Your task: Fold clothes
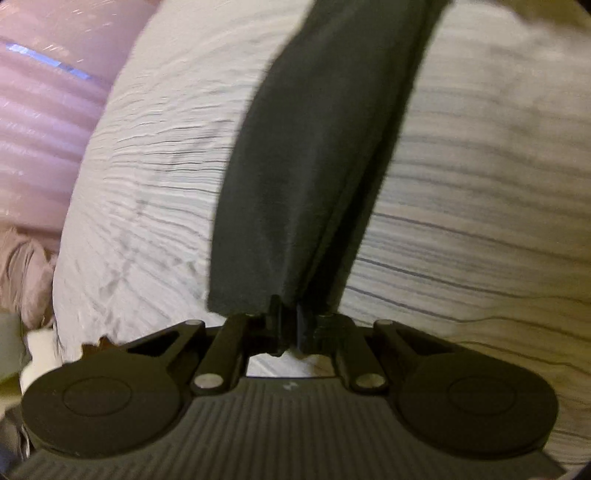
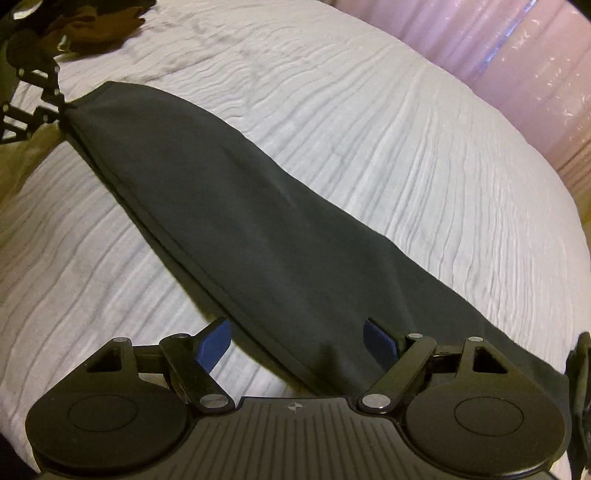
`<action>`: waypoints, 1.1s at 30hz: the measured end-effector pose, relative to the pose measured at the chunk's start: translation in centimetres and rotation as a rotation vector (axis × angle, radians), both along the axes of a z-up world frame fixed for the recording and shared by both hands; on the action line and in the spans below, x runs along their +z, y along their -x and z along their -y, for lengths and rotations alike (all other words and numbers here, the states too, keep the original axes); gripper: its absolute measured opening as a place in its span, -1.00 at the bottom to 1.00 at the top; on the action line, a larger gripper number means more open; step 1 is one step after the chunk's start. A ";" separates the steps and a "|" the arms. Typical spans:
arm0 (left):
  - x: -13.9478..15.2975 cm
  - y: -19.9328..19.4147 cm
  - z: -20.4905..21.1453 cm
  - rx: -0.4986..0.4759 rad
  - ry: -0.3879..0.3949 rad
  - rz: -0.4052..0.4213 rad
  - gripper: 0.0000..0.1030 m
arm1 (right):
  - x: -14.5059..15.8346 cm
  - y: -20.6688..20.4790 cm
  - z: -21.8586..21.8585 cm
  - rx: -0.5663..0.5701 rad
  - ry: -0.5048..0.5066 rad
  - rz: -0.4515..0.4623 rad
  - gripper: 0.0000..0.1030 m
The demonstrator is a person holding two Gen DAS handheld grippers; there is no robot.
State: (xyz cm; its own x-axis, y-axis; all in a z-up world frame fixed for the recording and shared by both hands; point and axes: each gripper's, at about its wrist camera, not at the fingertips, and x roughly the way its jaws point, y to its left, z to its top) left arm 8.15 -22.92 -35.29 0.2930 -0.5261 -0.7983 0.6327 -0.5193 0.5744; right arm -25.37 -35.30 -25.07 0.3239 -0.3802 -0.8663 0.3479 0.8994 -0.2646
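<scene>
a bedroom in a home. a bed [image 2: 369,110] fills both views, covered in a white crinkled bedspread [image 1: 147,184]. pink curtains [image 2: 517,55] hang just beside the bed. a dark garment [image 2: 258,221] lies stretched across the bedspread; brown clothes [image 2: 99,26] sit in a heap near the bed's far edge.

A black garment [image 2: 258,221] lies on a white bedspread [image 2: 369,129] ribbed with fine wavy lines. Pale pink curtain [image 2: 517,55] behind; brown clothing [image 2: 99,29] beyond; blue gripper pads [image 2: 212,345].
</scene>
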 end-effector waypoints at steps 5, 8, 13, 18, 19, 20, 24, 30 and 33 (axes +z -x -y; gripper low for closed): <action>-1.8 -0.2 0.5 -0.026 -0.045 0.002 -0.89 | -0.2 -0.5 0.1 -0.015 -0.030 -0.014 0.58; -2.7 -0.3 0.7 -0.062 -0.077 0.019 -0.85 | -0.1 -1.0 -0.3 -0.022 -0.046 -0.022 0.58; -1.0 -0.8 -0.2 -0.002 -0.084 -0.007 -0.69 | 0.6 -0.8 0.3 -0.076 -0.062 -0.041 0.58; 2.2 -2.1 0.2 0.272 -0.087 -0.136 -0.55 | 0.9 -0.9 1.3 -0.163 -0.099 -0.109 0.58; 2.8 -2.3 0.2 0.320 -0.081 -0.160 -0.49 | 1.0 -1.0 1.5 -0.180 -0.112 -0.122 0.58; 3.4 -2.3 0.0 0.364 -0.075 -0.184 -0.48 | 1.0 -1.0 1.6 -0.194 -0.131 -0.127 0.58; 5.1 -1.4 -0.6 0.468 -0.074 -0.220 -0.29 | 1.0 -1.1 2.3 -0.247 -0.206 -0.146 0.58; 7.0 1.5 -2.2 0.527 -0.092 -0.198 0.13 | 1.7 -0.9 2.2 -0.221 -0.237 -0.117 0.58; 7.0 2.5 -2.4 0.529 -0.107 -0.183 0.28 | 2.2 -0.5 2.2 -0.209 -0.243 -0.098 0.58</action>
